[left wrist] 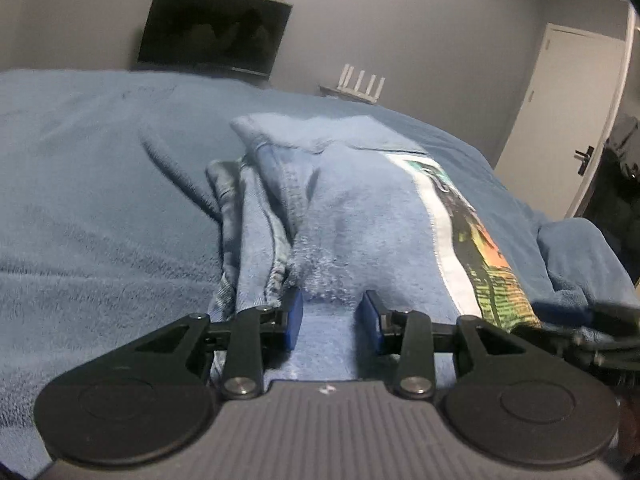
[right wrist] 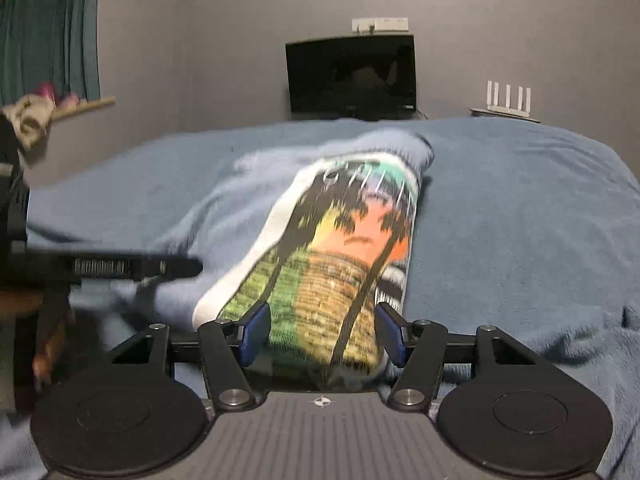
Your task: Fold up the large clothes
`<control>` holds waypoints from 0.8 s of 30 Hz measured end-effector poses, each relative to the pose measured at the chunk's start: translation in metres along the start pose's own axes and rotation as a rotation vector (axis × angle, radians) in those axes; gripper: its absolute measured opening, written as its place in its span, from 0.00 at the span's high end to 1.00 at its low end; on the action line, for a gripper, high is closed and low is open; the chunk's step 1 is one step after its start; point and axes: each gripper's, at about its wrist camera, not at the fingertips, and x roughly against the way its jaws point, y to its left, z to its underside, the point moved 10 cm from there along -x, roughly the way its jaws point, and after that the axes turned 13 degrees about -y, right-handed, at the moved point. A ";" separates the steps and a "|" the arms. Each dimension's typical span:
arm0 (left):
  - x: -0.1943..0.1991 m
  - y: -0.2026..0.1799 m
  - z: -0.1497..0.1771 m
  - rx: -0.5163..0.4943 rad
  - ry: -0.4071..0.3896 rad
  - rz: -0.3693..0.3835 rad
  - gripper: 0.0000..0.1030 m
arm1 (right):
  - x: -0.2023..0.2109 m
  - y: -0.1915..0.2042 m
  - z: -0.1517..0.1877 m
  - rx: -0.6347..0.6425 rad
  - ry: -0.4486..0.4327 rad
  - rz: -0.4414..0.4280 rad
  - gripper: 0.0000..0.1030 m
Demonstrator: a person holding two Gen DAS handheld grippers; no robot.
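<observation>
Looking across a grey-walled bedroom and a bed covered by a blue fleece blanket. Lying lengthwise on the middle of that bed, partly folded: the blue sweatshirt, with its near end reaching both pairs of tongs.

Clamping the left tongs on a bunched fold of plain blue fleece at the near edge, with cloth filling the narrow gap from pad to pad. Gripping with the right tongs, set wider, around the near end of the printed panel, with cloth packed between the blue pads and touching both.

Showing only from the left wrist: the sweatshirt's crumpled, gathered layers left of the plain fold, a white door with a black handle at the far right, and the print merely as a thin strip along the garment's right side. Showing only from the right wrist: the print face-on, with dark palm trees against an orange and green sky inside a white border, plus a teal curtain and a cluttered window ledge at the left.

Appearing in both views: a dark television against the far wall and a white four-antenna router beside it. Appearing blurred at each view's edge: the opposite tongs.

Carrying lettering along the print's top arc, but too smeared for reading.
</observation>
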 end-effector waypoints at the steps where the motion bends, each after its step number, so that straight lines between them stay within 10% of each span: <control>1: -0.001 0.002 0.002 0.006 0.004 0.001 0.66 | -0.003 -0.001 0.002 0.000 0.012 0.004 0.41; 14: 0.004 0.003 -0.001 0.027 -0.002 -0.003 0.66 | -0.004 -0.008 0.023 0.065 0.033 0.128 0.33; 24: 0.004 0.003 -0.001 0.034 -0.002 0.008 0.66 | -0.028 -0.030 0.034 0.062 0.047 0.191 0.58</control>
